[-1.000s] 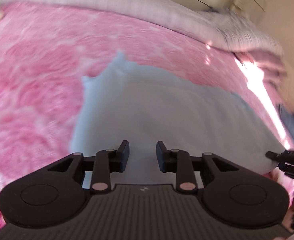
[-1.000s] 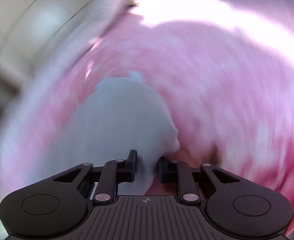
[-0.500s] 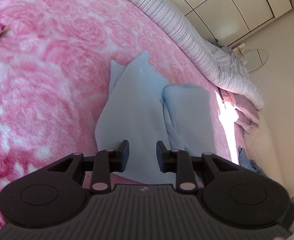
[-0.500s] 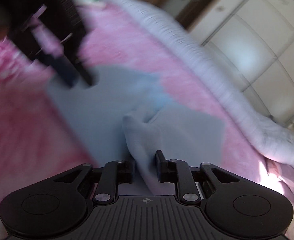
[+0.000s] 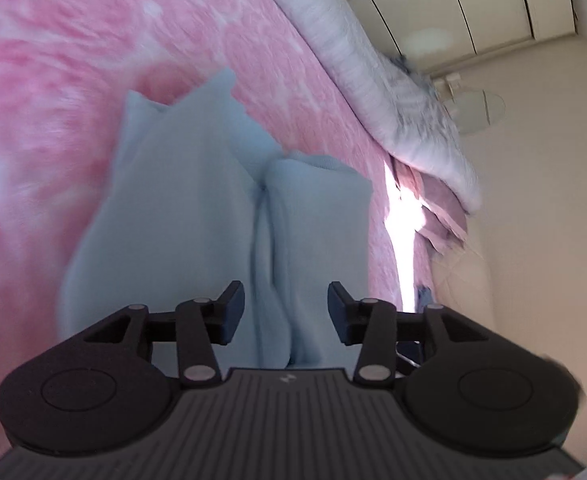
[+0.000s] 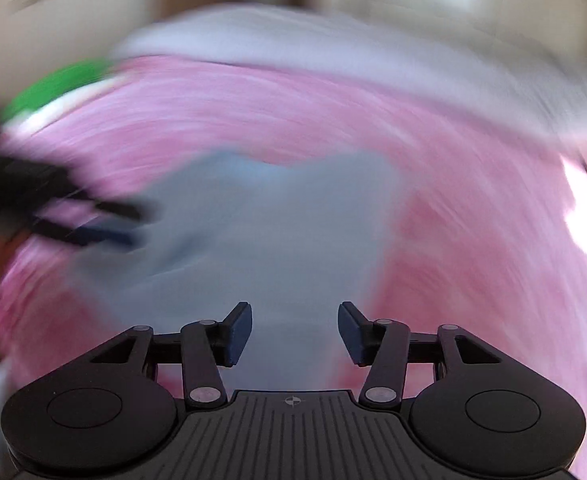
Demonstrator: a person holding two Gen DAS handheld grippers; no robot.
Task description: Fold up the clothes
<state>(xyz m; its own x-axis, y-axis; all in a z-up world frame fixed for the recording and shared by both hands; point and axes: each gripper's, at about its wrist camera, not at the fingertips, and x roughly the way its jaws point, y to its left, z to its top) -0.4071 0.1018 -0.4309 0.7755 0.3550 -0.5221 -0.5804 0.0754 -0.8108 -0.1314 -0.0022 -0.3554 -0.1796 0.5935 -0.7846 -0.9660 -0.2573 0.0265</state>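
Here, we hold the left gripper point(image 5: 285, 308) and right gripper point(image 6: 295, 330) spread and empty over the partly folded pale-blue soft garment point(image 5: 181, 216), whose long axis runs directly ahead of the left fingers on the pink fleece blanket point(image 5: 53, 60).

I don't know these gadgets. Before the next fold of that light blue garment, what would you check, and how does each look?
1. Left gripper open and empty: ok.
2. Right gripper open and empty: ok.
3. Light blue garment on the pink blanket: ok.
4. Right side already folded over: ok.
5. Left side folded in: not ok, lies flat.
6. Right-side edges aligned: cannot tell; right wrist view is blurred.
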